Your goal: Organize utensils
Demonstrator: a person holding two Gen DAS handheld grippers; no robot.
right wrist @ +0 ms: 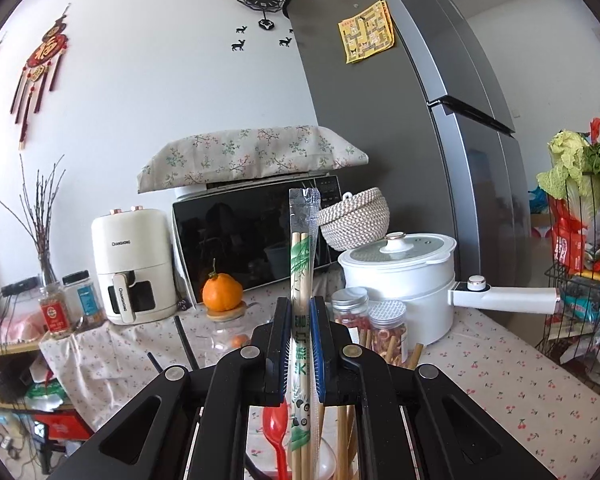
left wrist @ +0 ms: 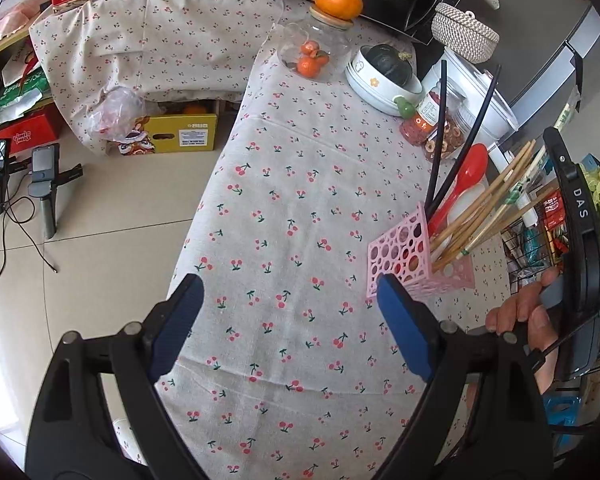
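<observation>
Left gripper (left wrist: 288,284) hangs over the cherry-print tablecloth (left wrist: 300,208) with its blue pads (left wrist: 180,320) spread wide and nothing between them, only bare cloth below. Right gripper (right wrist: 300,344) is clamped on a wrapped pair of chopsticks (right wrist: 303,256), held upright in a clear sleeve printed with green bamboo; the sleeve's top stands above the jaws and its lower end reaches down below them. Pink perforated utensil holder (left wrist: 400,256) stands near the table's right edge, just beyond the left gripper's right finger. It carries bamboo chopsticks (left wrist: 484,208), two black chopsticks (left wrist: 440,136) and a red spoon (left wrist: 466,176), all leaning toward the right edge. At the far end of the table sit a white pot (right wrist: 404,276), two jars (right wrist: 368,320) of dried fruit, a woven basket (right wrist: 356,220) and an orange (right wrist: 222,292) on a glass jar's lid. A hand (left wrist: 528,316) grips the right tool at the right edge
</observation>
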